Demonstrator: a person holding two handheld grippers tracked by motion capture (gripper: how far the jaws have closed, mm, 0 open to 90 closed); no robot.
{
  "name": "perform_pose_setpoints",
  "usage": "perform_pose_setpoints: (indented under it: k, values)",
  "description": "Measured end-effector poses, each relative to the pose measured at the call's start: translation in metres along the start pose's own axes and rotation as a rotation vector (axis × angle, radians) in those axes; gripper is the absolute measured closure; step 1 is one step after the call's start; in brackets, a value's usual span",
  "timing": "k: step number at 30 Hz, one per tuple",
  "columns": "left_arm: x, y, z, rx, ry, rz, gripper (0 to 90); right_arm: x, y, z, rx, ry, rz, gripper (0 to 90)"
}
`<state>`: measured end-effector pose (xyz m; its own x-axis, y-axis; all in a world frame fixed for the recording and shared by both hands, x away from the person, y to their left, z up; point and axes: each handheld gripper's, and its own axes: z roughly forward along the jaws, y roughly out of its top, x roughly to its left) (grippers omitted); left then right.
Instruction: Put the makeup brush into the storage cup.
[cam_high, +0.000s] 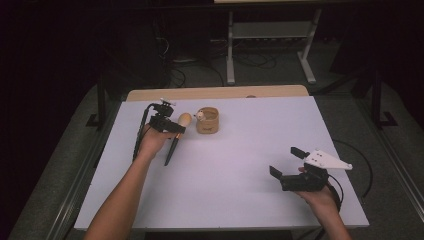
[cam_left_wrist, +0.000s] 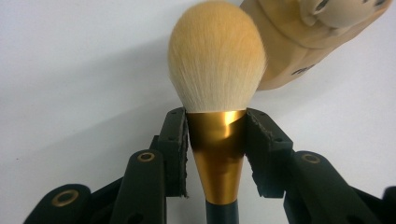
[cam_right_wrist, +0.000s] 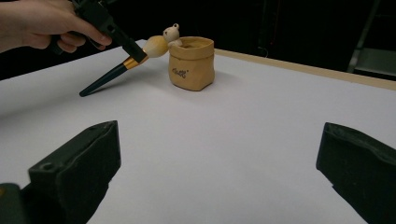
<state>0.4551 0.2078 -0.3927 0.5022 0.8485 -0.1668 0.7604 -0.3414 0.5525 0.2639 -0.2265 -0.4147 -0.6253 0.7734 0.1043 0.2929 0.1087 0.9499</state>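
One step looks done and one is left, judging by how things lie: the makeup brush (cam_left_wrist: 216, 116) is already picked up, and what remains is most likely getting it into the small tan pouch-shaped holder (cam_high: 208, 121) that stands on the white table (cam_high: 240, 165). The left gripper (cam_left_wrist: 216, 135) has its jaws closed on the brush's gold ferrule, both pads pressing its sides just under the pale, rounded bristle head, with the dark handle running down out of the grip. In the high view the left gripper (cam_high: 167, 122) sits just beside the holder, on its left, and the brush (cam_high: 177, 134) hangs tilted, bristles (cam_high: 185, 119) toward the holder and near its rim, handle tip slanting away from it and down. The right gripper view shows the brush (cam_right_wrist: 122, 64) clear of the tabletop, its bristles close by the little bear figure (cam_right_wrist: 171, 33) on the holder's (cam_right_wrist: 191, 63) rim; whether they touch the figure I cannot tell from this angle. As held, the brush points bristles-first at the holder, so it may need turning if the handle is meant to go in. The right gripper (cam_high: 290, 165) rests well apart from the holder, toward the near right of the table, jaws spread wide with nothing between them.
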Motion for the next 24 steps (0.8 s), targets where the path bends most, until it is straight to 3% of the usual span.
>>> perform_pose_setpoints:
  k: [12,24]
  values:
    - [0.006,-0.011,-0.017,-0.125,-0.050,-0.006,61.3,0.000,0.000,0.000,0.003,-0.001,0.003,0.0]
    - [0.006,-0.026,-0.034,-0.290,-0.087,0.040,61.4,0.000,-0.001,0.000,0.003,-0.003,0.000,0.0]
